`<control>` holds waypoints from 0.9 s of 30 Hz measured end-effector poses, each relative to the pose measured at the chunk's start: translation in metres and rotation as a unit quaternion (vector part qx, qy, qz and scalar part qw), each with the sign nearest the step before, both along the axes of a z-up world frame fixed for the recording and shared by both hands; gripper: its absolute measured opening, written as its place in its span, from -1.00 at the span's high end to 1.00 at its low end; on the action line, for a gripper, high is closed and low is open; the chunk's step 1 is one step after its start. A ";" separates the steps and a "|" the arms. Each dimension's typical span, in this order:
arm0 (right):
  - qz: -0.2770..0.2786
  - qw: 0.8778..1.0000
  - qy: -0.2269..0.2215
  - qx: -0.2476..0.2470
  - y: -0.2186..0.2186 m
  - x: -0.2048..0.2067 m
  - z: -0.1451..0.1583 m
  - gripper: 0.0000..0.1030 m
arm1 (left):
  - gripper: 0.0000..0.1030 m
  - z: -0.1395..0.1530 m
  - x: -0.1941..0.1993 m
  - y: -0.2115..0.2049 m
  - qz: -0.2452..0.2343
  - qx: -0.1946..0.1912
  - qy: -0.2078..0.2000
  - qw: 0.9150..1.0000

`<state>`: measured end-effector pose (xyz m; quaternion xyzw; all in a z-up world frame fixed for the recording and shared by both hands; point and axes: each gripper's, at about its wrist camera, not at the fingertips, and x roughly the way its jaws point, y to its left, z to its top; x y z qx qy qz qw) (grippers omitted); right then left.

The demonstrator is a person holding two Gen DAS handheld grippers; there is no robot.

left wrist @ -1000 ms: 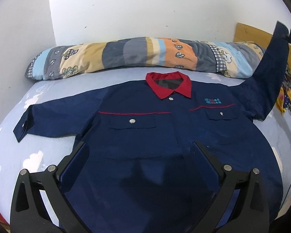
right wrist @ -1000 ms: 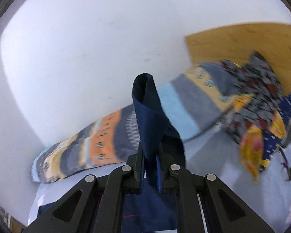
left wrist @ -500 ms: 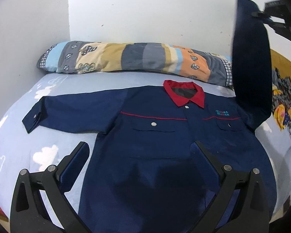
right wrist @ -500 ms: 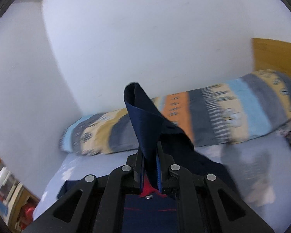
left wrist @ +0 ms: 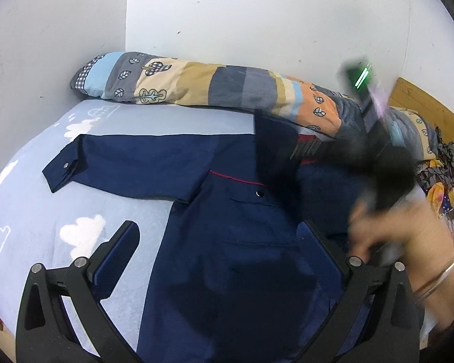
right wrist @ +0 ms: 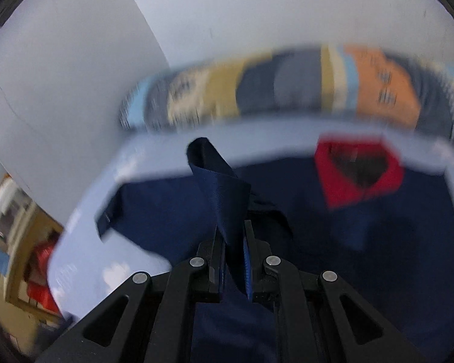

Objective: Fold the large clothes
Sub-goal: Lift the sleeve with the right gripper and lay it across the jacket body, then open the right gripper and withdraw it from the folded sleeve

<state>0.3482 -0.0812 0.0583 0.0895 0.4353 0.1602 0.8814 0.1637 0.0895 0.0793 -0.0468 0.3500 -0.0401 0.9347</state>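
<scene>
Shirt (left wrist: 227,242) flat on bed (left wrist: 30,211), front up. Soft, limp, light; grab cuffs/hems. Right gripper (right wrist: 233,260) clamped on sleeve (right wrist: 224,193). Left gripper (left wrist: 221,251) wide open, holds nothing, above hem.

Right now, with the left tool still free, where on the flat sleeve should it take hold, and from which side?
Grip the buttoned cuff, the sleeve's free end. It lies flat on the cloud-print bedsheet with bare sheet around it, so the open left tool could probably come from the outer left side, sliding one finger under the cuff edge. The right tool is shut on the other sleeve.
</scene>
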 end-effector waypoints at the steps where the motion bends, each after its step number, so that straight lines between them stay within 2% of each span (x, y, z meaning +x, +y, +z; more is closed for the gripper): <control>1: -0.002 1.000 0.020 -0.006 0.005 0.001 -0.026 0.81 | -1.00 -0.001 0.000 0.000 0.001 0.003 0.001 1.000; 4: -0.002 0.998 0.055 -0.013 0.010 0.000 -0.072 0.81 | -1.00 -0.002 0.002 0.002 0.001 0.002 0.004 1.000; 9: 0.016 0.996 0.083 -0.005 0.031 -0.012 -0.099 0.72 | -1.00 -0.002 0.005 0.011 0.018 -0.006 0.001 1.000; 11: 0.032 0.995 0.099 -0.001 0.037 -0.014 -0.104 0.48 | -1.00 -0.004 0.006 0.018 0.030 -0.007 0.004 1.000; 12: 0.044 0.993 0.110 0.009 0.040 -0.017 -0.103 0.21 | -1.00 -0.005 0.007 0.022 0.035 -0.011 0.006 0.999; 13: 0.058 0.991 0.119 0.024 0.041 -0.020 -0.101 0.08 | -1.00 -0.006 0.008 0.026 0.042 -0.015 0.009 0.999; 15: 0.088 0.988 0.115 0.054 0.040 -0.028 -0.089 0.07 | -1.00 -0.008 0.009 0.038 0.061 -0.026 0.013 0.998; 17: 0.103 0.988 0.096 0.065 0.036 -0.037 -0.076 -0.12 | -1.00 -0.010 0.010 0.052 0.084 -0.036 0.016 0.996; 18: 0.106 0.988 0.084 0.072 0.032 -0.041 -0.067 -0.28 | -1.00 -0.011 0.010 0.057 0.095 -0.040 0.018 0.995; 19: 0.105 0.989 0.072 0.082 0.028 -0.044 -0.060 -0.34 | -1.00 -0.011 0.010 0.064 0.109 -0.045 0.021 0.993; 21: 0.094 0.988 0.057 0.104 0.017 -0.043 -0.051 -0.33 | -1.00 -0.012 0.009 0.074 0.128 -0.053 0.025 0.990; 22: 0.081 0.990 0.057 0.099 0.014 -0.040 -0.051 -0.33 | -1.00 -0.013 0.009 0.078 0.135 -0.057 0.028 0.989; 25: 0.039 0.996 0.077 0.039 0.013 -0.030 -0.069 -0.30 | -1.00 -0.015 0.010 0.084 0.149 -0.067 0.034 0.986; 27: 0.035 0.992 0.113 0.033 0.019 -0.025 -0.091 -0.26 | -1.00 -0.016 0.011 0.086 0.154 -0.067 0.039 0.985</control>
